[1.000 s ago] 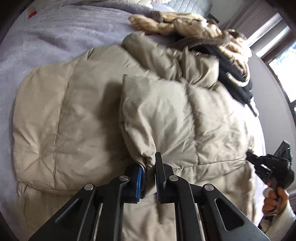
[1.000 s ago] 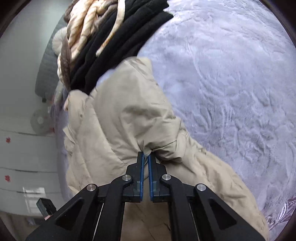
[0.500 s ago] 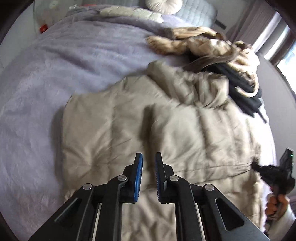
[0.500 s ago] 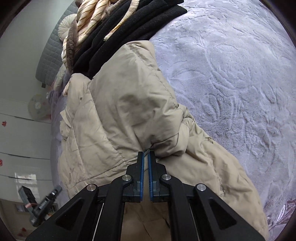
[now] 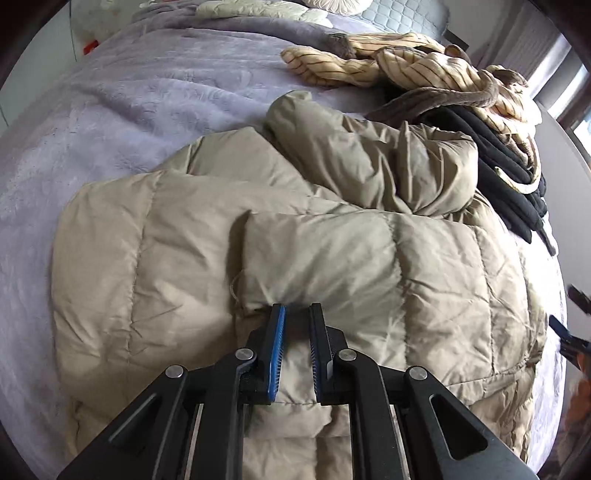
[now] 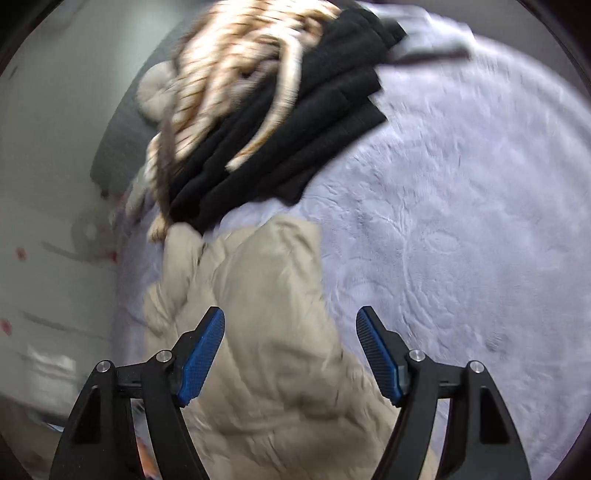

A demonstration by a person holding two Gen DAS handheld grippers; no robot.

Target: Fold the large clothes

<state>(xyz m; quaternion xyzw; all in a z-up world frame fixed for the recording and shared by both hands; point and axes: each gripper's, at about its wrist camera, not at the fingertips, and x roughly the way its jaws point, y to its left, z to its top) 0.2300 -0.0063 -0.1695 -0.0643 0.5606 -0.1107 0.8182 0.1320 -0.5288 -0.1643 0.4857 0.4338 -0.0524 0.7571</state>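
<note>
- My left gripper (image 5: 297,314) has its jaws pressed almost together, with only a thin slit between the blue ribbed pads (image 5: 277,350). I cannot make out any cloth caught in that slit.
- Its tips sit right at the rounded cuff end of the sleeve, which is folded across the beige jacket (image 5: 332,258).
- The jacket is a puffy quilted shell with a slightly glossy, crinkled fabric, stitched into broad padded panels. It lies flat under and ahead of my left gripper, with its bunched hood or collar further ahead.
- My right gripper (image 6: 290,321) is spread wide, and its jaws have just been opening. The jacket (image 6: 266,332) lies below and between the pads, which do not touch it.
- The bedspread (image 5: 147,92) is plush lilac-grey fleece with an embossed swirling pattern. It runs off to the left of my left gripper and to the right of my right one (image 6: 461,221).
- Beyond the jacket is a cream knit garment with thin brown stripes (image 5: 424,62), heaped on a stack of folded black clothes (image 5: 517,184) that look soft and matte.
- Far ahead of my left gripper is a grey diamond-quilted headboard (image 5: 406,11).
- To the left of my right gripper, small red marks (image 6: 20,254) on a pale surface are too blurred to read.
</note>
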